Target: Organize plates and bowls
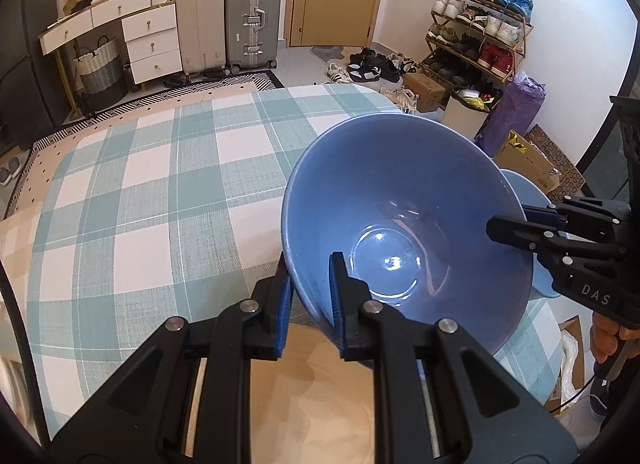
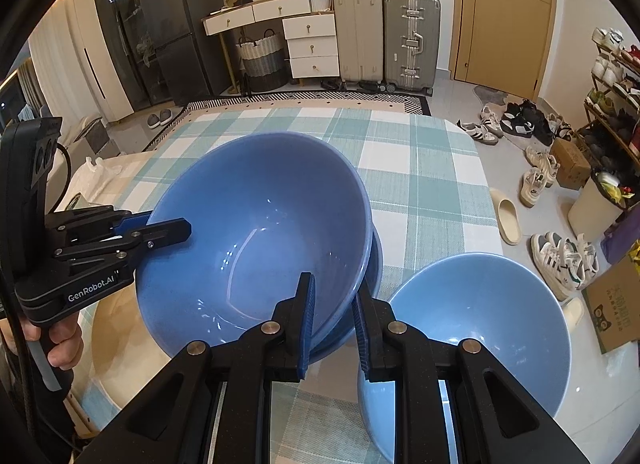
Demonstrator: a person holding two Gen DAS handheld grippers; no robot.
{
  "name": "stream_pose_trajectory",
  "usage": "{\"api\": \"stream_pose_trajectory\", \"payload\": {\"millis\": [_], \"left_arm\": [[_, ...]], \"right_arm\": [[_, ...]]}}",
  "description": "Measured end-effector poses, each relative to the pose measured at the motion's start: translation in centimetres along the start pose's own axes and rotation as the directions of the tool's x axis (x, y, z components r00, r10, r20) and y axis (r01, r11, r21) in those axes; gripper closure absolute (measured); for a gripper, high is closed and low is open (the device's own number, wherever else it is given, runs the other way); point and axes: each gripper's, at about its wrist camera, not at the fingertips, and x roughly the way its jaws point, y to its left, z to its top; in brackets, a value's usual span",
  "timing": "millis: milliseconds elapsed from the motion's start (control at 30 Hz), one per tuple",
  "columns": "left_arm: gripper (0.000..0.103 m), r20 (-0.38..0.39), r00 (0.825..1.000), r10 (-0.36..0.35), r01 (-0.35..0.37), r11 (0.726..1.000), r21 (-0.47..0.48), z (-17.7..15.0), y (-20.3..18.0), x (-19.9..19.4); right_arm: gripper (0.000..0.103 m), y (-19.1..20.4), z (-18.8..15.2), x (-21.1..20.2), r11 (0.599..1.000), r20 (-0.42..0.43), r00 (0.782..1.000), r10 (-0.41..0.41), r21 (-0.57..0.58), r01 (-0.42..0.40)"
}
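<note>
Left gripper (image 1: 310, 296) and right gripper (image 2: 333, 318) both clamp big blue bowl's (image 2: 256, 240) rim; paler bowl (image 2: 484, 328) right, checkered counter (image 1: 160, 184).

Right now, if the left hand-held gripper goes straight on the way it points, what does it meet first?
The blue bowl it already clamps by the rim; beyond that, probably the checked tablecloth.

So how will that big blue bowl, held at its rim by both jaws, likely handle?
The big blue bowl looks rigid; its rim keeps shape under both grips. Its glossy glaze shows reflections, so it could slip between the pads. Probably ceramic, hence fairly heavy and chip-prone if it meets the bowl beneath hard.
</note>
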Motion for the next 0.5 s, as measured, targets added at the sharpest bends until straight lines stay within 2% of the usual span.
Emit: {"api": "stream_pose_trajectory", "payload": {"millis": [500], "left_arm": [[0.09,0.001,0.998,0.059,-0.059,0.997,0.046,-0.8,-0.3,1.9]], "right_arm": [[0.084,0.2,-1.0,1.8,0.998,-0.014,0.998,-0.059,-0.036,0.058]]}}
